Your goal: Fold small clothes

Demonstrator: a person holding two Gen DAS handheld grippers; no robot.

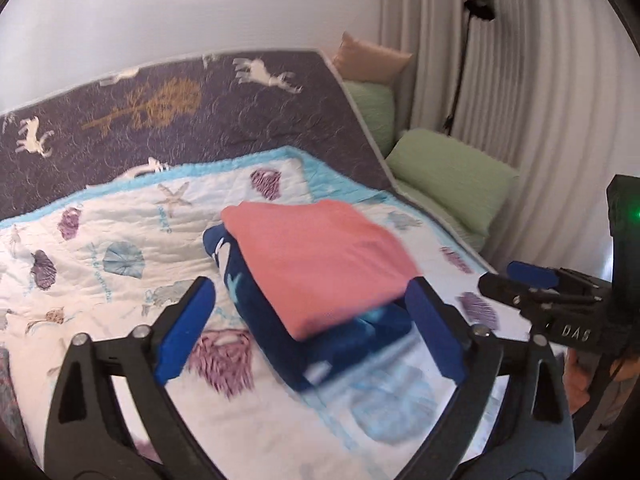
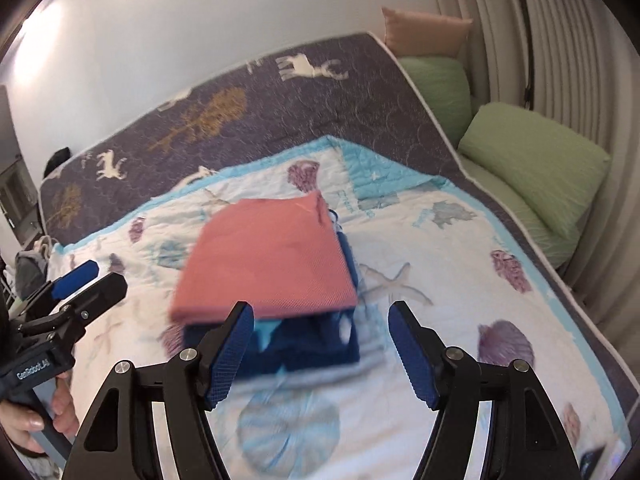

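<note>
On the seashell quilt [image 1: 120,216] — pink folded garment [image 1: 320,256] squarely atop navy one [image 1: 260,304], both grippers [image 1: 312,328] [image 2: 320,352] spread, empty.

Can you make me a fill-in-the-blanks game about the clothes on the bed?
1. The folded pink cloth lies on top of a folded ____ cloth.
2. The pile sits on a quilt printed with shells and ____.
3. The two pillows nearest the pile are ____.
4. The fingers of the left gripper are ____, holding nothing.

Missing words: blue; starfish; green; open
</note>
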